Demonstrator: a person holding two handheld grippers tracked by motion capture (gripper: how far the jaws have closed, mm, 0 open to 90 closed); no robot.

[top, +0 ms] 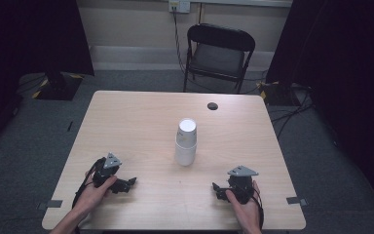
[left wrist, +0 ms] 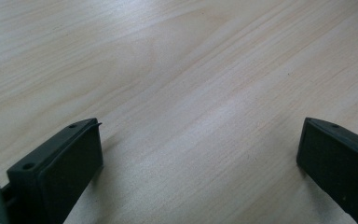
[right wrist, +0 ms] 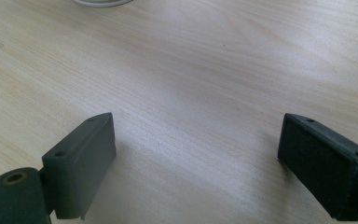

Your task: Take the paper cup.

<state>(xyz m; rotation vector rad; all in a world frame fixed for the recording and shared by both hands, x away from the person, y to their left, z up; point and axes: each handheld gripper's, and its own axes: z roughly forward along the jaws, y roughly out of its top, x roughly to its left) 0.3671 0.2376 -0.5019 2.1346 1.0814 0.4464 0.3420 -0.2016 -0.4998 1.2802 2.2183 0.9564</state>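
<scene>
A stack of white paper cups (top: 186, 141) stands upside down near the middle of the light wooden table (top: 141, 112). My left gripper (top: 130, 183) rests low over the table at the front left, held by a hand and pointing right toward the middle. Its black jaws are spread wide in the left gripper view (left wrist: 200, 140), with bare wood between them. My right gripper (top: 215, 190) sits at the front right, pointing left. It is open too (right wrist: 196, 135), nothing between the jaws. The rim of the cup stack (right wrist: 102, 2) peeks in at the top edge there.
A small dark round hole (top: 213, 106) marks the table's far side. A black folding chair (top: 219, 53) stands behind the table, with cables on the grey floor around it. Dark curtains hang at both sides.
</scene>
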